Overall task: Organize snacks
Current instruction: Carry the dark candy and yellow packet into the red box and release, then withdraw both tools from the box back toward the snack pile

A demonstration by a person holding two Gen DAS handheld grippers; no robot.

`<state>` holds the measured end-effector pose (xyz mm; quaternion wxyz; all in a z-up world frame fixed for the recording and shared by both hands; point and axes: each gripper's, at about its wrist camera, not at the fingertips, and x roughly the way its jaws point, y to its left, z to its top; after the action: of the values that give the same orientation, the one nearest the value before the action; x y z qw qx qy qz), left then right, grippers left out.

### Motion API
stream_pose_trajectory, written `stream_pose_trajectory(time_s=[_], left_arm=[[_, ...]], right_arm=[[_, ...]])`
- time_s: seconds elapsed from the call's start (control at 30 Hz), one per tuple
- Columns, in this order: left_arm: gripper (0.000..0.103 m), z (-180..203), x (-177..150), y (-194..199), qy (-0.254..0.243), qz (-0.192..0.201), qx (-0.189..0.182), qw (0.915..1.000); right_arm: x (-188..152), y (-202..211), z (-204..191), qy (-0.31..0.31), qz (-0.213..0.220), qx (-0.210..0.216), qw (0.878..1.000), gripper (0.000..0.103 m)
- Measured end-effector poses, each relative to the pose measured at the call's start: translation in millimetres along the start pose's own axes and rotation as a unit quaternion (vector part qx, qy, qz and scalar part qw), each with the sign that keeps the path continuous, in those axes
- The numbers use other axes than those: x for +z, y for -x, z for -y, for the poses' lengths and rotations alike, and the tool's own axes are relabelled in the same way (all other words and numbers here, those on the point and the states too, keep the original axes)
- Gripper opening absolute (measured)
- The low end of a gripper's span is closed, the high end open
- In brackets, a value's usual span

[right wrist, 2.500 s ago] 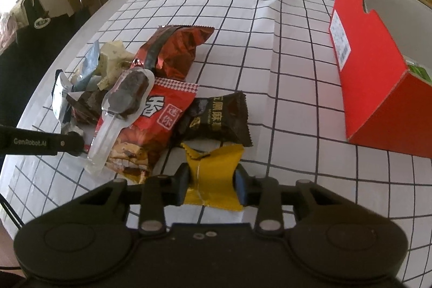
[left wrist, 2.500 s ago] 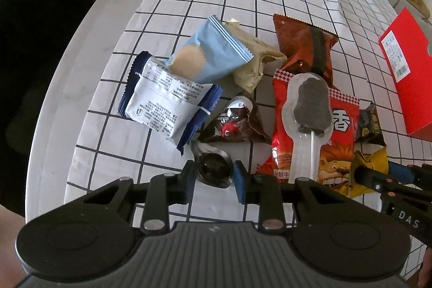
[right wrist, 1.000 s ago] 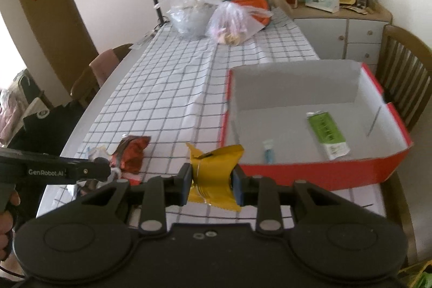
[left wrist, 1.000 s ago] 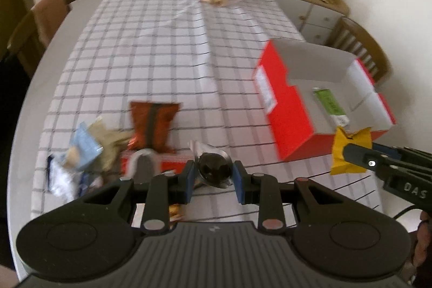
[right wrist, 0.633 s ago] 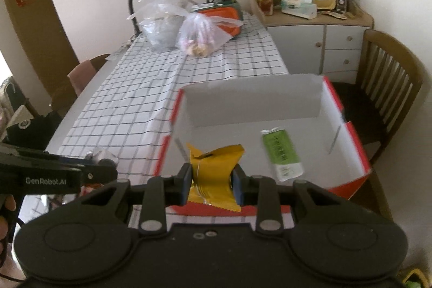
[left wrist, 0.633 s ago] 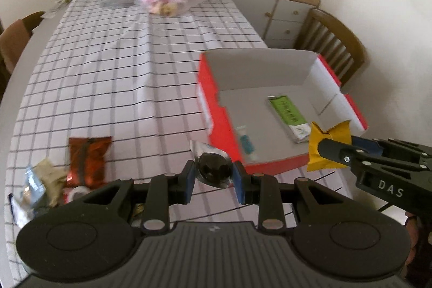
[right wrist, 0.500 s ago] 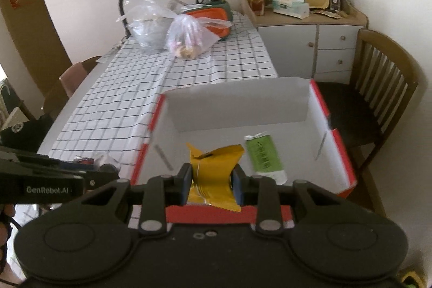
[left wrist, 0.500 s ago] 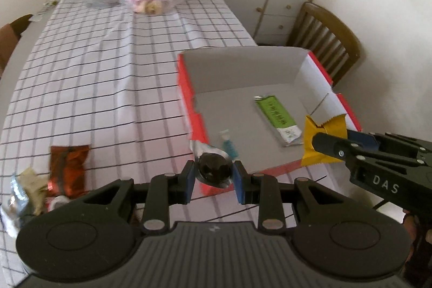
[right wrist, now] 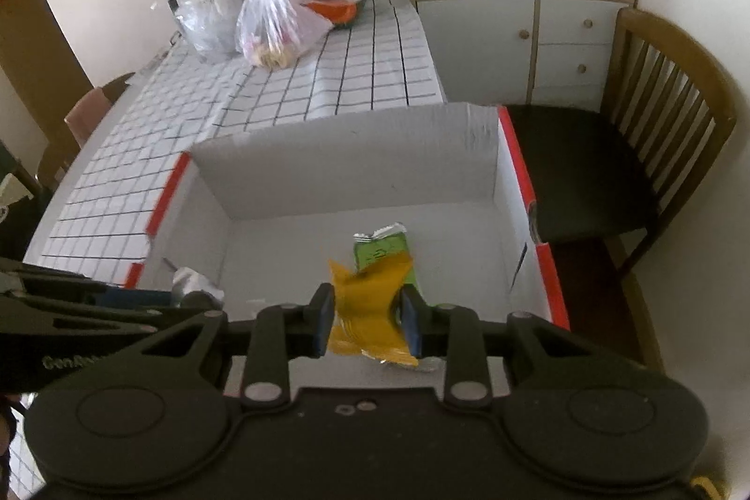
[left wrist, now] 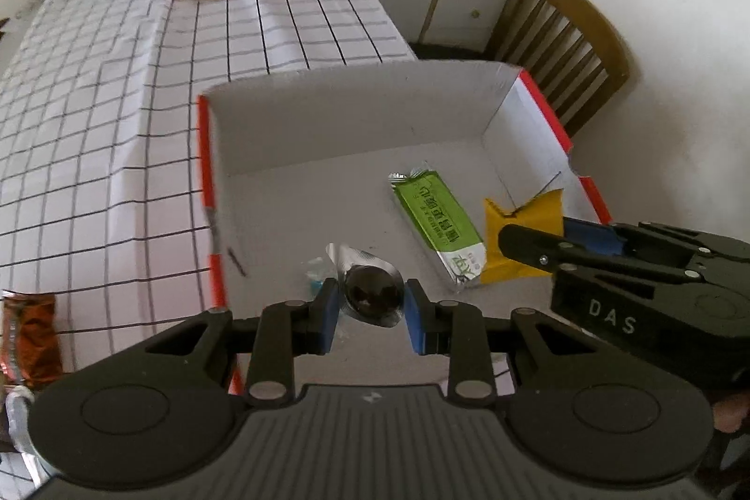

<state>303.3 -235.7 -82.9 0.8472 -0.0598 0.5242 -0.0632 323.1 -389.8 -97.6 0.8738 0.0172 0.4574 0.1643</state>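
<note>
Both tools have travelled from the snack pile on the checked worktop to the red box, each carrying its snack along.

Left wrist view: the left tool (left wrist: 372,310) hangs over the near part of the red box (left wrist: 205,153), its blue pads pinching a small dark candy in clear wrapping (left wrist: 370,287). Inside the box, a green snack bar (left wrist: 433,221) lies flat on the grey floor, and a small blue item peeks out just behind the candy, too hidden to tell what it is. The right tool (left wrist: 529,247) reaches in from the box's right side, clamped on a yellow packet (left wrist: 525,219) just beside the green bar. Left of the box, at the picture's edge, a brown packet (left wrist: 28,340) lies on the worktop (left wrist: 93,125).

Right wrist view: the right tool (right wrist: 368,324) is pressed together on the yellow packet (right wrist: 370,312) above the box's (right wrist: 515,162) near edge, with the green bar (right wrist: 379,249) just beyond it on the box floor. The left tool (right wrist: 187,301) enters at the box's left wall.
</note>
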Motion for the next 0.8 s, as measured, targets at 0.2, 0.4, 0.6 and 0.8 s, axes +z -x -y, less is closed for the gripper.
stream_pose_trajectory(time_s=[0.2, 0.4, 0.6, 0.8], left_arm=[[0.029, -1, 6, -37, 0.011, -0.030, 0.007, 0.9995], [0.029, -1, 5, -64, 0.008, -0.056, 0.024, 0.9981], [0.029, 0, 4, -76, 0.004, -0.066, 0.033, 0.9972], [0.032, -2, 4, -79, 0.006, -0.071, 0.030, 0.9970]], right_arm=[[4, -26, 6, 0.010, -0.026, 0.002, 1.000, 0.027], [-1, -41, 12, 0.010, -0.049, 0.013, 0.999, 0.033], [-5, -46, 14, 0.008, -0.061, 0.022, 0.998, 0.036], [-8, -44, 17, 0.006, -0.064, 0.022, 0.998, 0.043]])
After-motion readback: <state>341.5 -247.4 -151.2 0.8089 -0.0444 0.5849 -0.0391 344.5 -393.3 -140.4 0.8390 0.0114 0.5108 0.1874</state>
